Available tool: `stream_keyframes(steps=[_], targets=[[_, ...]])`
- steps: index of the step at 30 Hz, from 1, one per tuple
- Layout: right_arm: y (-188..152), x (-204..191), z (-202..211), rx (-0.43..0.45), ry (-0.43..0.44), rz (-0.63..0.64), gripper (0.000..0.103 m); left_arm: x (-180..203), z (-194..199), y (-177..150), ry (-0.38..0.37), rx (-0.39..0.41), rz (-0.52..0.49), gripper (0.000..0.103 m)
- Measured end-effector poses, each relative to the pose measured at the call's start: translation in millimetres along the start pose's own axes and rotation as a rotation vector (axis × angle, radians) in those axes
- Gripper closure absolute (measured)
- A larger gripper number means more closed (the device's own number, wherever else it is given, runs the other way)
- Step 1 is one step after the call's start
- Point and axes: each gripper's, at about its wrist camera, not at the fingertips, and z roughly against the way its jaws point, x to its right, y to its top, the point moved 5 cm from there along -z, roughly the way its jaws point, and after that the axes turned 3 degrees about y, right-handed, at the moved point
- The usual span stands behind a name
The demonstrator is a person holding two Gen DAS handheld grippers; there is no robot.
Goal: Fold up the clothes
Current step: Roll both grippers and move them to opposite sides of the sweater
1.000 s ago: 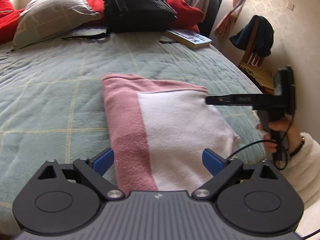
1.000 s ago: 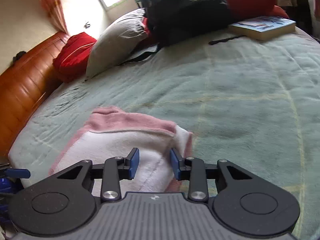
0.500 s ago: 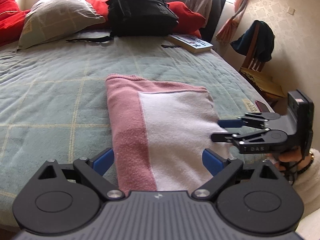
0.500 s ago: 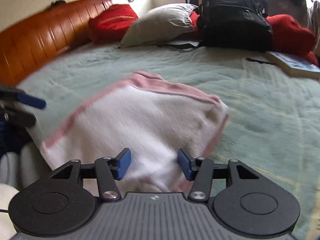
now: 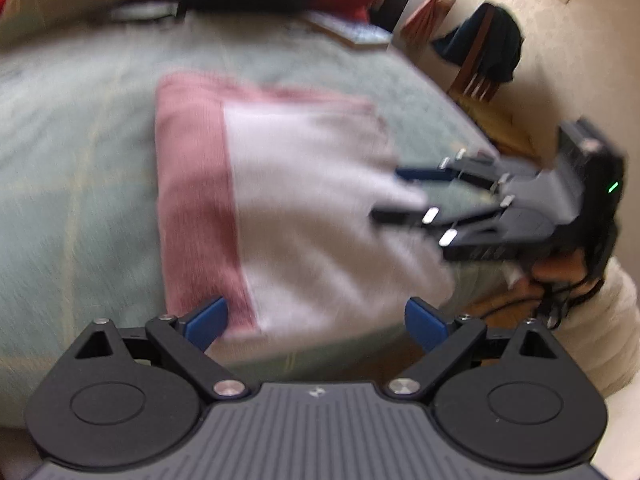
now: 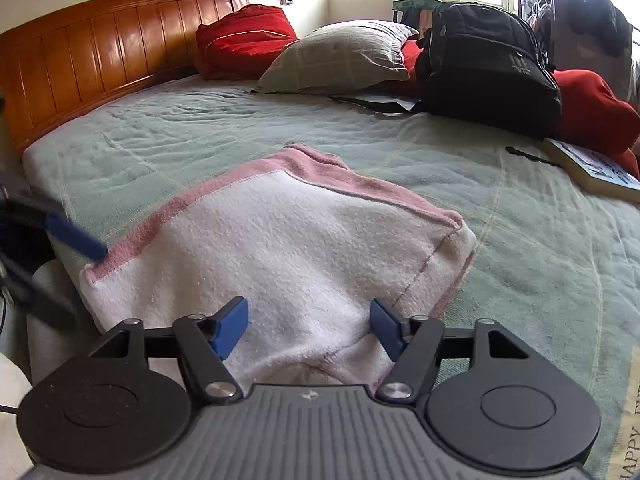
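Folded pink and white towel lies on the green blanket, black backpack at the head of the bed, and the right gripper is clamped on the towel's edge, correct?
Not quite. The right gripper is not clamped: its jaws are opening and stand apart over the towel, pressing nothing, as the right wrist view shows. The towel does lie folded on the green blanket, with the black backpack at the head of the bed.

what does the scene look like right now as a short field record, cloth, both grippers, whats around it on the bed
cloth: pink and white towel, folded, lying flat on the green blanket
left gripper: open, fingers apart at the towel's near edge, nothing gripped
right gripper: fingers opening over the towel's edge, pads not pressing it
behind the towel: grey pillow, black backpack, red cushion
right of the towel: book
bed end: wooden headboard
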Motion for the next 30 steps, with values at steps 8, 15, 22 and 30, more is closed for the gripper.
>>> stream_keyframes(steps=[8, 15, 22, 30], targets=[[1.4, 1.8, 9.9, 0.038, 0.022, 0.003, 0.029, 8.5, 24.0, 20.2, 0.047, 0.062, -0.069, 0.007], [-3.3, -9.9, 6.7, 0.03, 0.062, 0.069, 0.022, 12.3, 0.9, 75.1, 0.053, 0.096, -0.129, 0.007], [-15.4, 11.3, 9.2, 0.02, 0.067, -0.042, 0.016, 7.5, -42.2, 84.6, 0.052, 0.103, -0.185, 0.001], [-5.0, 33.9, 22.9, 0.12, 0.167, -0.217, 0.015, 8.2, -25.5, 93.7, 0.048, 0.13, -0.159, 0.001]])
